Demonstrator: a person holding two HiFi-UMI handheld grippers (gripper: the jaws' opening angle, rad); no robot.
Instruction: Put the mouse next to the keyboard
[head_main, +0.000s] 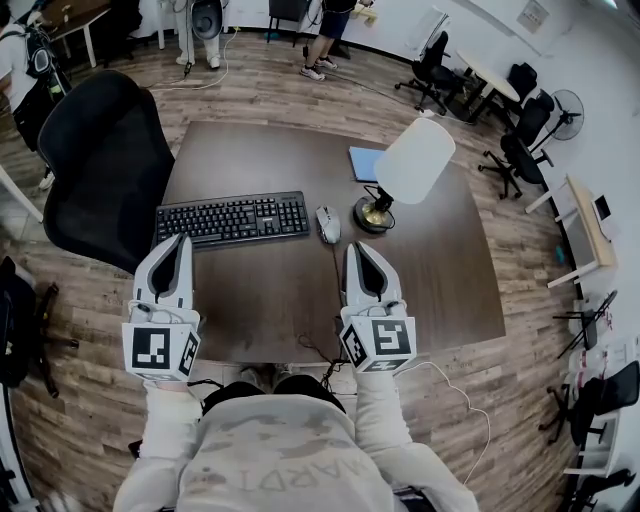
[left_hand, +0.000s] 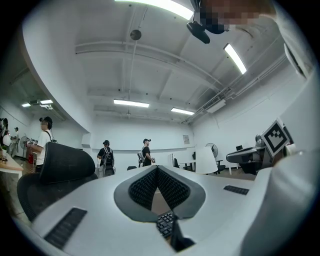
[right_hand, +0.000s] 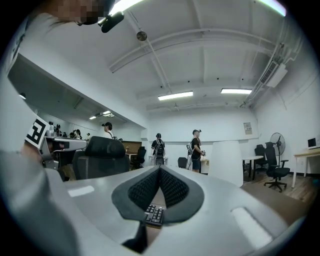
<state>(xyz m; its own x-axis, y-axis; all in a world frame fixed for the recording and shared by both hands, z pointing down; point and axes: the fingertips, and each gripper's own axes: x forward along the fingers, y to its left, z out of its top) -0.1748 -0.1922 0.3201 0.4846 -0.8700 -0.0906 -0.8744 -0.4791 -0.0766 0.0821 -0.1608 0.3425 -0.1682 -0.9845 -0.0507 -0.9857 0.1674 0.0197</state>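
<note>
right gripper (right_hand: 159, 170): jaws together, nothing held | keyboard (right_hand: 154, 214) glimpsed through gap beneath | black chair (right_hand: 100, 156) beyond, left

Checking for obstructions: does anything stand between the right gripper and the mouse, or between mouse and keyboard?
Nothing visible does. Only bare table lies between the right gripper and the mouse, which already sits just right of the keyboard; the lamp stands farther right.

Only faint, unreadable lettering on the sweatshirt (head_main: 290, 455)
</note>
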